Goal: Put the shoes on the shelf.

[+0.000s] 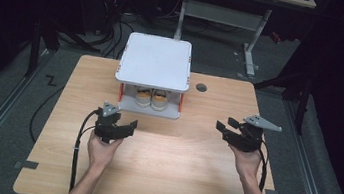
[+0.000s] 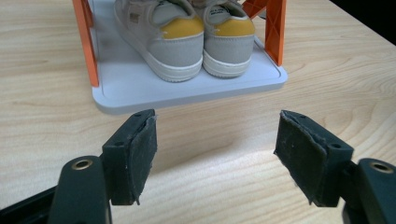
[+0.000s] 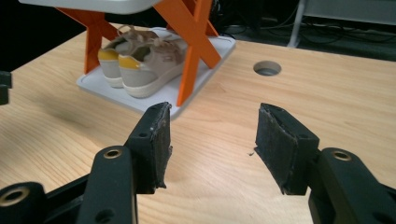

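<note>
1. Nearest the camera in the high view, two forearms rise from the bottom edge. The left hand (image 1: 101,148) sits lower left of centre and the right hand (image 1: 246,160) lower right.
2. The left gripper (image 1: 123,122) hovers over the wooden table (image 1: 159,176) with its jaws spread wide and nothing between them. Its own view shows bare wood in the gap.
3. At upper centre stands a small shoe rack (image 1: 154,62) with a white top, orange legs (image 2: 86,37) and a grey lower shelf (image 2: 187,88).
4. A pair of shoes (image 2: 184,35), beige with yellow heel tabs, sits on that lower shelf, heels toward the person.
5. Just right of the rack is a round hole (image 1: 201,87) in the tabletop.
6. The right gripper (image 1: 226,128) is likewise spread and empty.
</note>
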The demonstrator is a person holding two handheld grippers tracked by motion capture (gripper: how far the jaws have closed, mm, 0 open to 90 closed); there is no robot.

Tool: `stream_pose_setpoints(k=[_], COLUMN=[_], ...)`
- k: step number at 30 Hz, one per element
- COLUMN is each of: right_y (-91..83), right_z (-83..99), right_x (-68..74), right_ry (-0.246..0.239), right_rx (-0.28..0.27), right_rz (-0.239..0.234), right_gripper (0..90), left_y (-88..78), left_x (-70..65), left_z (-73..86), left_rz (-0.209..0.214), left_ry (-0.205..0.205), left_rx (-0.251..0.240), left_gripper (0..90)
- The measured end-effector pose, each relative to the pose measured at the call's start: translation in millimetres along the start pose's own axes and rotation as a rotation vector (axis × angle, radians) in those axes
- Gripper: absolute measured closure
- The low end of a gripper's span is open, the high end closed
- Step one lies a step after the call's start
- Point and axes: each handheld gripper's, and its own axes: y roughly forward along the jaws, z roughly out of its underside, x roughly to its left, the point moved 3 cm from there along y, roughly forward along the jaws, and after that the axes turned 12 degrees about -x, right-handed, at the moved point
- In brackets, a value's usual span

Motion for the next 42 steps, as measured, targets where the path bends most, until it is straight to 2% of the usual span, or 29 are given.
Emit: stream_pose_setpoints(k=[8, 10, 12, 14, 15, 16, 17, 18, 23, 24, 25, 26, 28, 29, 30, 31, 33, 34, 42], right_y=[-14.0, -16.9, -17.6, -20.1, -20.1, -21.7, -21.7, -23.4, -26.1, -26.2, -26.2, -25.7, -24.1, -24.1, -20.6, -20.6, -16.1, -14.6, -14.2], right_z=[19.2, 30.9, 35.3, 50.0, 50.0, 60.8, 60.8, 70.7, 85.1, 90.6, 90.6, 96.0, 101.7, 101.7, 108.4, 108.4, 113.9, 115.4, 115.6], right_x=[-6.8, -11.4, -13.0, -19.1, -19.1, -24.1, -24.1, -28.9, -37.9, -42.8, -42.8, -47.0, -50.1, -50.1, -52.6, -52.6, -54.2, -53.2, -52.5], right_ry=[0.003, 0.012, 0.015, 0.015, 0.015, 0.03, 0.03, 0.04, 0.038, 0.027, 0.027, 0.025, 0.034, 0.034, 0.029, 0.029, 0.015, -0.026, -0.031], right_rx=[0.005, 0.023, 0.032, 0.057, 0.057, 0.081, 0.081, 0.103, 0.139, 0.154, 0.154, 0.165, 0.179, 0.179, 0.2, 0.2, 0.238, 0.235, 0.24], right_rz=[0.024, 0.033, 0.039, 0.068, 0.068, 0.082, 0.082, 0.101, 0.144, 0.164, 0.164, 0.187, 0.198, 0.198, 0.216, 0.216, 0.24, 0.258, 0.264], right_gripper=[44.7, 44.5, 44.4, 44.4, 44.4, 44.3, 44.2, 44.1, 43.8, 43.4, 43.4, 43.2, 42.6, 42.6, 41.6, 41.6, 39.5, 40.2, 37.8], left_y=[-10.6, -13.1, -13.5, -12.8, -12.8, -12.6, -12.5, -12.4, -11.9, -10.3, -10.3, -9.1, -6.9, -6.9, -4.4, -4.4, -3.8, -3.9, -3.6], left_x=[4.3, 7.7, 8.8, 13.1, 13.1, 14.5, 15.7, 18.4, 22.4, 23.2, 23.2, 24.1, 25.7, 25.7, 27.4, 27.4, 29.5, 30.1, 30.3], left_z=[12.4, 19.3, 22.1, 32.0, 32.0, 35.3, 38.4, 43.5, 51.4, 55.2, 55.2, 58.7, 62.5, 62.5, 67.2, 67.2, 70.1, 70.0, 69.9], left_rz=[-0.014, -0.025, -0.031, -0.061, -0.061, -0.068, -0.077, -0.087, -0.109, -0.122, -0.122, -0.141, -0.168, -0.168, -0.19, -0.19, -0.199, -0.204, -0.202], left_ry=[0.002, -0.001, -0.002, 0.023, 0.023, 0.026, 0.029, 0.036, 0.03, 0.044, 0.044, 0.067, 0.111, 0.111, 0.122, 0.122, 0.105, 0.105, 0.104], left_rx=[0.001, 0.01, 0.015, 0.041, 0.041, 0.049, 0.055, 0.063, 0.072, 0.082, 0.082, 0.094, 0.113, 0.113, 0.133, 0.133, 0.134, 0.137, 0.139], left_gripper=[29.3, 29.3, 29.3, 29.3, 29.2, 29.2, 29.2, 29.2, 29.0, 29.0, 28.9, 28.9, 28.9, 28.9, 28.8, 28.7, 27.8, 27.4, 26.7])
